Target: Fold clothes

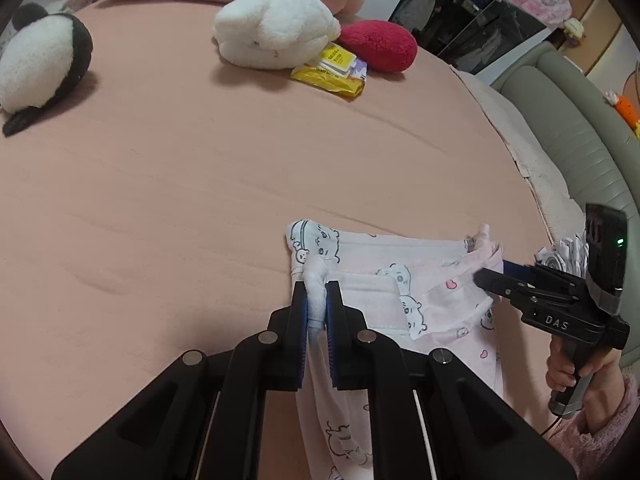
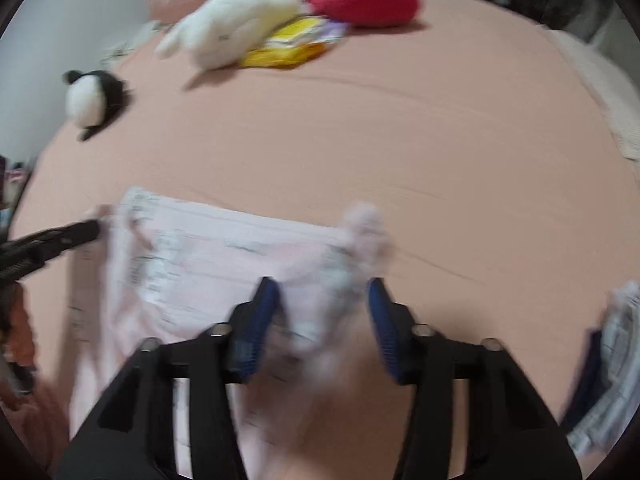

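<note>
Here, in the left wrist view, the left gripper (image 1: pixel 317 292) has its jaws pinching one bunched corner of the pink printed garment (image 1: pixel 400 292), which sits at about five o'clock on the pink bed sheet (image 1: pixel 180 184). At three o'clock the right gripper (image 1: pixel 486 276) reaches the opposite corner. To do this step well, I judge both corners should stay level and taut so the edge lands straight. No container shows; a yellow packet (image 1: pixel 332 76) lies between the white plush (image 1: pixel 276 24) and red plush (image 1: pixel 380 44) at twelve o'clock.

The right wrist view is blurred: the jaws stand spread around loose cloth, gripping nothing firmly. The garment hangs at six o'clock.
</note>
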Demonstrator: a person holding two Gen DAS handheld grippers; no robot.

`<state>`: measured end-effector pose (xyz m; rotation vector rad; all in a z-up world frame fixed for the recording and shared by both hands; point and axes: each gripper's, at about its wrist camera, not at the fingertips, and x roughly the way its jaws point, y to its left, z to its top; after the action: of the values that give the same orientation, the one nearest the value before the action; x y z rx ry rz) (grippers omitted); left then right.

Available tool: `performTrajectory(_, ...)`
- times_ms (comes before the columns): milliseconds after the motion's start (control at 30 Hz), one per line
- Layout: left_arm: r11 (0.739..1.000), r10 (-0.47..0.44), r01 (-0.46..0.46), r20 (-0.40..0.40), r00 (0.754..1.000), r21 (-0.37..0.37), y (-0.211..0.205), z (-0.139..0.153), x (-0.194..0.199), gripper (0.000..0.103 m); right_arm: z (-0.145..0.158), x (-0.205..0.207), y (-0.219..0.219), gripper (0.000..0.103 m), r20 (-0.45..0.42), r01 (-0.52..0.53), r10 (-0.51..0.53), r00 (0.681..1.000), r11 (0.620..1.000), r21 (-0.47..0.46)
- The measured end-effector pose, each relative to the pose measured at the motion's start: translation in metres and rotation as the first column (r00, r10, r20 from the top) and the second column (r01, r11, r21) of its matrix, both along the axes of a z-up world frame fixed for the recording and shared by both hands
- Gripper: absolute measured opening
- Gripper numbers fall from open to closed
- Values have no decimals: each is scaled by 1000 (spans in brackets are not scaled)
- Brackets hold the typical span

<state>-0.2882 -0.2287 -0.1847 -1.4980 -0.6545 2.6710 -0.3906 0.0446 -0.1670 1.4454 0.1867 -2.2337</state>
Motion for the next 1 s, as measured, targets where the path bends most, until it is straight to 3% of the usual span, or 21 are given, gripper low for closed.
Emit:
performTrajectory(467, 1000, -4, 3, 6, 1000, 13, 1, -1, -2, 9, 24, 24, -23, 46, -22, -237, 236, 972, 967, -97)
performTrajectory(733, 1000, -21, 21, 24, 999, -4, 4, -4, -6, 10, 8, 31, -47, 46, 32, -388, 390, 920, 921, -41)
performTrajectory(867, 1000, -26, 27, 26, 999, -8, 7, -4, -6, 10, 1, 35, -60, 55, 55, -458, 458, 887, 889, -21)
performTrajectory(1000, 999, -41, 42, 41, 998, -25, 12, -7, -7, 10, -7, 16, -61, 60, 63, -363, 363, 930, 932, -24)
